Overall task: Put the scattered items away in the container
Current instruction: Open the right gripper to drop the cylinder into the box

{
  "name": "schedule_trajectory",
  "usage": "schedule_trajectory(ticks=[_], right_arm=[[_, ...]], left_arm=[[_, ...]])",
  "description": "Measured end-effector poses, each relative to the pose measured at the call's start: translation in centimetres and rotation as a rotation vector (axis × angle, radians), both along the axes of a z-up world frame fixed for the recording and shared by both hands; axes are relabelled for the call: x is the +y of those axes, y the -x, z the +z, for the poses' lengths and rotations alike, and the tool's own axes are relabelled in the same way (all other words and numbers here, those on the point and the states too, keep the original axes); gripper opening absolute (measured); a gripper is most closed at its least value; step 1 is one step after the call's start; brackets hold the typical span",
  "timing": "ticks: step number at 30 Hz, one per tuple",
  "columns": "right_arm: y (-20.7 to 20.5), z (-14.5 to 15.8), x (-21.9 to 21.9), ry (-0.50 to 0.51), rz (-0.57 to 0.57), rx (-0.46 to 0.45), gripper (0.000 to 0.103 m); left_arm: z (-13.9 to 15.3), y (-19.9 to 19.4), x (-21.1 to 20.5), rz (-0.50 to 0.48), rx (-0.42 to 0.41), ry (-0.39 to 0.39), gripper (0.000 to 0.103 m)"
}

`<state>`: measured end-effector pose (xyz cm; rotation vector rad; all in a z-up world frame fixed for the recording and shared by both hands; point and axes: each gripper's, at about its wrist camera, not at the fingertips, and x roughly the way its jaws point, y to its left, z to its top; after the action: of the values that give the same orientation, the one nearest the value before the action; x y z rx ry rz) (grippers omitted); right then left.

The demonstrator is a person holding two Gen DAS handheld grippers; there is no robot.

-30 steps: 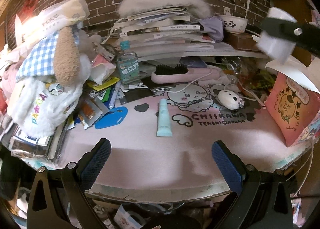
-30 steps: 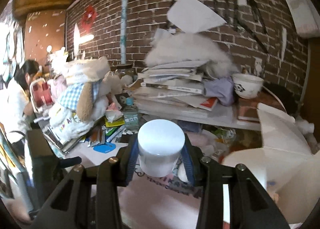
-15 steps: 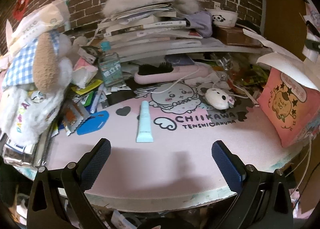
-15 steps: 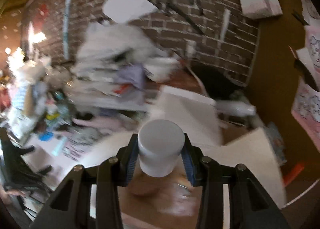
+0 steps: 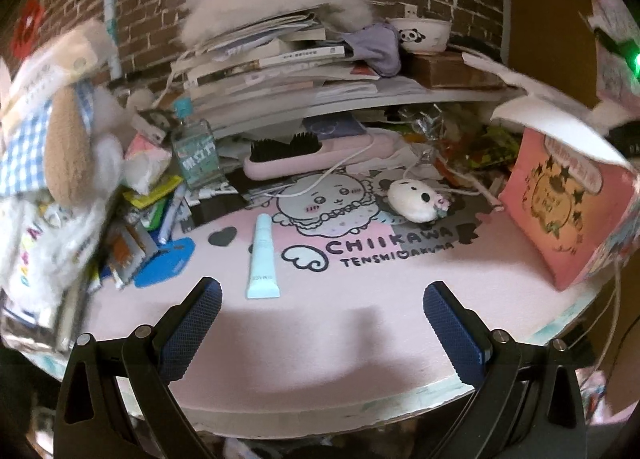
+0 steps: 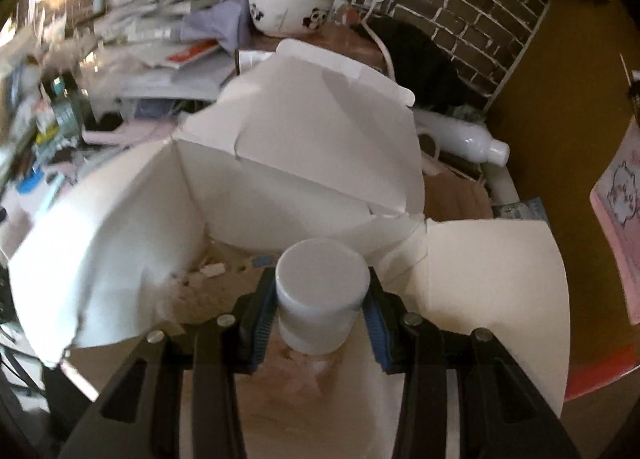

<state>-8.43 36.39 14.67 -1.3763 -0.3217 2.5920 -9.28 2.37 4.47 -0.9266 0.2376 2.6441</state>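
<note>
My right gripper (image 6: pixel 318 317) is shut on a white round jar (image 6: pixel 320 293), held over the open white cardboard box (image 6: pixel 304 147) whose flaps spread left, back and right. The box's brown inside shows below the jar. My left gripper (image 5: pixel 320 323) stands open above the near edge of the pink desk mat (image 5: pixel 360 323), nothing between its blue pads. A pale blue tube (image 5: pixel 262 259) lies on the mat just ahead of the left finger. A small white plush (image 5: pixel 414 199) rests further back. The box's pink side (image 5: pixel 560 203) shows at the mat's right edge.
A pink hairbrush (image 5: pixel 316 157), a clear bottle (image 5: pixel 196 155) and a stuffed toy (image 5: pixel 60 147) crowd the left and back. Stacked books (image 5: pixel 280 59) and a panda bowl (image 6: pixel 292 11) sit on a shelf. A white bottle (image 6: pixel 466 141) lies behind the box.
My right gripper has swung right with the jar, from facing the desk to hanging over the open box. The left gripper has shifted slightly, staying open over the mat.
</note>
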Motion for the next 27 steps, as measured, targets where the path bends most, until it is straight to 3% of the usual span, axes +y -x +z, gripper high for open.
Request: schedule_trajectory(ticks=[6, 9, 14, 16, 18, 19, 23, 27], right_arm=[[1.4, -1.1, -1.0, -0.073, 0.045, -0.093, 0.038], [1.9, -1.7, -1.6, -0.110, 0.076, -0.150, 0.038], [2.0, -1.9, -2.1, -0.125, 0.095, -0.186, 0.038], [1.8, -1.6, -2.1, -0.125, 0.096, -0.169, 0.042], [1.4, -1.1, -2.3, -0.131, 0.093, -0.139, 0.059], [1.1, -0.8, -2.4, -0.141, 0.092, -0.120, 0.061], [-0.1, 1.0, -2.9, -0.151, 0.089, -0.037, 0.062], [-2.3, 3.6, -4.0, -0.136, 0.091, 0.113, 0.062]], left_arm=[[-0.4, -0.4, 1.1, -0.026, 0.032, 0.072, 0.101], [-0.2, -0.6, 0.9, -0.061, 0.042, 0.006, 0.103], [0.4, -0.2, -0.3, -0.025, 0.036, -0.111, 0.103], [0.3, 0.0, -0.1, -0.014, 0.020, -0.058, 0.103], [0.0, 0.4, 0.3, 0.013, 0.000, 0.026, 0.103], [-0.2, 0.6, 0.5, 0.015, -0.005, 0.056, 0.103], [-0.4, 0.8, 0.4, 0.001, -0.006, 0.050, 0.103], [-0.4, 1.0, 0.3, -0.001, -0.003, 0.044, 0.103]])
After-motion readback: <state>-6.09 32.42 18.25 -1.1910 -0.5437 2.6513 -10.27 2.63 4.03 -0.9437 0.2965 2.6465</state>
